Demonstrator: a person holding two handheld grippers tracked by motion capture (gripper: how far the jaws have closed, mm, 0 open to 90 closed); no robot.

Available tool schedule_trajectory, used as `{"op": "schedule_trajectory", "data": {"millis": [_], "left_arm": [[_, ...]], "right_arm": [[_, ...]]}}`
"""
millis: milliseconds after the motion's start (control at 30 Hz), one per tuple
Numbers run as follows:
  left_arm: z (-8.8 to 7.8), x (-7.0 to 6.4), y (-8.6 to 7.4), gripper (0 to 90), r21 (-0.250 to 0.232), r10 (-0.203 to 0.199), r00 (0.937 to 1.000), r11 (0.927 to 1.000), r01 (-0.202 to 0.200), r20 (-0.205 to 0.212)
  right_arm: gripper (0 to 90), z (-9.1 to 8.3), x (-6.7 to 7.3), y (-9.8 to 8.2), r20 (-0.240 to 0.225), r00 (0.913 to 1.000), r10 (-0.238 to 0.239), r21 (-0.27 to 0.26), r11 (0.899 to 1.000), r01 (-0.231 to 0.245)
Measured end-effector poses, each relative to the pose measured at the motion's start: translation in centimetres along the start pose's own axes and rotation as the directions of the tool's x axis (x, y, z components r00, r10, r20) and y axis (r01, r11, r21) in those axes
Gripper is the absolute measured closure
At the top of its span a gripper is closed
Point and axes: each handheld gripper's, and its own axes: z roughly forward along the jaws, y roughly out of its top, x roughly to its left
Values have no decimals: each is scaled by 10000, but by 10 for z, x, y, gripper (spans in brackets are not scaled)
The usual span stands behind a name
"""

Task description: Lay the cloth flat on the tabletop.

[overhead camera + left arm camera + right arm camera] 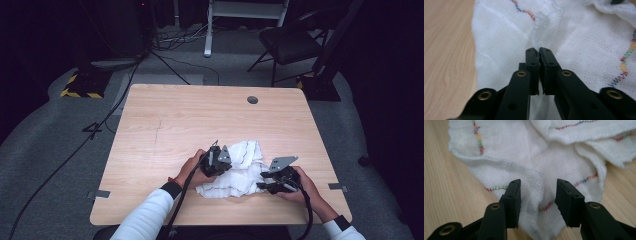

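A crumpled white gauze cloth (241, 170) with coloured stitched lines lies on the near right part of the wooden table (175, 120). My left gripper (223, 167) rests on the cloth's left side. In the left gripper view its jaws (539, 51) are pressed together, pinching a small puckered ridge of the cloth (579, 40). My right gripper (264, 183) is at the cloth's right near edge. In the right gripper view it (537, 188) stands open, astride a thick folded hem of the cloth (531, 157), and the pads do not press on it.
A round cable hole (252, 100) is at the table's far edge. Bare wood lies to the left of the cloth and beyond it. On the floor behind the table are a folding chair (290, 42), stand bases and cables (100, 120).
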Motion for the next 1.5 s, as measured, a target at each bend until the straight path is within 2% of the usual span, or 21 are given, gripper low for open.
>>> {"op": "schedule_trajectory", "data": {"millis": [200, 233, 300, 333, 367, 433, 467, 500, 533, 733, 800, 900, 1000, 1100, 1133, 1200, 1233, 1333, 1400, 1433, 1500], "left_arm": [[-25, 19, -7, 883, -593, -512, 9973, 9971, 481, -528], [-34, 27, -13, 883, -834, -832, 9920, 9937, 754, -952], [-38, 32, -16, 883, -796, -946, 9892, 9931, 860, -1118], [-45, 42, -24, 883, -1049, -1533, 9809, 9844, 1411, -1195], [-45, 42, -24, 883, -1049, -1533, 9809, 9844, 1411, -1195], [-55, 55, -34, 882, -1182, -2032, 9648, 9756, 1851, -1667], [-55, 55, -34, 881, -1182, -2032, 9648, 9756, 1851, -1667], [-57, 63, -42, 881, -1056, -2255, 9536, 9724, 2079, -1995], [-57, 63, -42, 876, -1056, -2255, 9536, 9724, 2079, -1995], [-46, 85, -59, 849, -857, -3129, 9198, 9498, 3010, -2367], [-44, 89, -61, 816, -946, -3365, 9087, 9417, 3230, -2471], [-42, 89, -61, 682, -789, -3387, 9012, 9407, 3298, -2706], [-45, 85, -57, 543, -1026, -3448, 9062, 9386, 3294, -2448], [-47, 75, -46, 405, -1091, -3222, 9290, 9456, 3066, -1820], [-47, 75, -46, 354, -1091, -3222, 9290, 9456, 3066, -1820], [-46, 67, -41, 330, -1015, -3075, 9363, 9505, 2938, -1699], [-44, 58, -37, 281, -846, -2888, 9483, 9564, 2795, -1316], [-42, 47, -35, 251, -520, -2662, 9573, 9637, 2619, -1126], [-39, 28, -34, 228, -217, -2172, 9739, 9761, 2162, -666], [-39, 28, -34, 228, -217, -2172, 9739, 9761, 2162, -666], [-36, 19, -36, 229, 213, -1793, 9831, 9834, 1802, -376]], "right_arm": [[504, -9, 2, -13, 179, 9993, 324, 8, 9995, -325], [490, -10, 2, -14, 207, 9991, 364, 1, 9993, -364], [483, -10, 1, -15, 239, 9989, 391, -1, 9992, -391], [463, -12, -1, -17, 303, 9986, 430, 50, 9991, -432], [463, -12, -1, -17, 303, 9986, 430, 50, 9991, -432], [456, -17, -4, -19, 430, 9977, 518, -30, 9987, -517], [456, -17, -4, -19, 430, 9977, 518, -30, 9987, -517], [436, -22, -8, -19, 571, 9962, 659, -173, 9977, -650], [436, -22, -8, -19, 571, 9962, 659, -173, 9977, -650], [414, -25, -23, -6, 1155, 9871, 1106, -907, 9908, -1004], [416, -23, -29, 2, 1141, 9858, 1230, -1067, 9881, -1110], [408, -11, -45, 23, 1306, 9833, 1268, -1213, 9864, -1111], [404, -2, -55, 31, 1291, 9807, 1466, -1225, 9838, -1309], [415, 5, -70, 40, 1768, 9686, 1749, -1446, 9780, -1502], [415, 5, -70, 40, 1768, 9686, 1749, -1446, 9780, -1502], [428, 7, -76, 44, 1946, 9614, 1946, -1593, 9734, -1648], [433, 11, -80, 47, 2484, 9525, 1761, -1513, 9783, -1414], [436, 17, -88, 50, 2570, 9451, 2019, -1451, 9749, -1689], [445, 29, -100, 48, 2847, 9285, 2382, -1466, 9681, -2034], [445, 29, -100, 48, 2847, 9285, 2382, -1466, 9681, -2034], [441, 40, -106, 46, 3283, 9199, 2146, -888, 9766, -1961]]}}
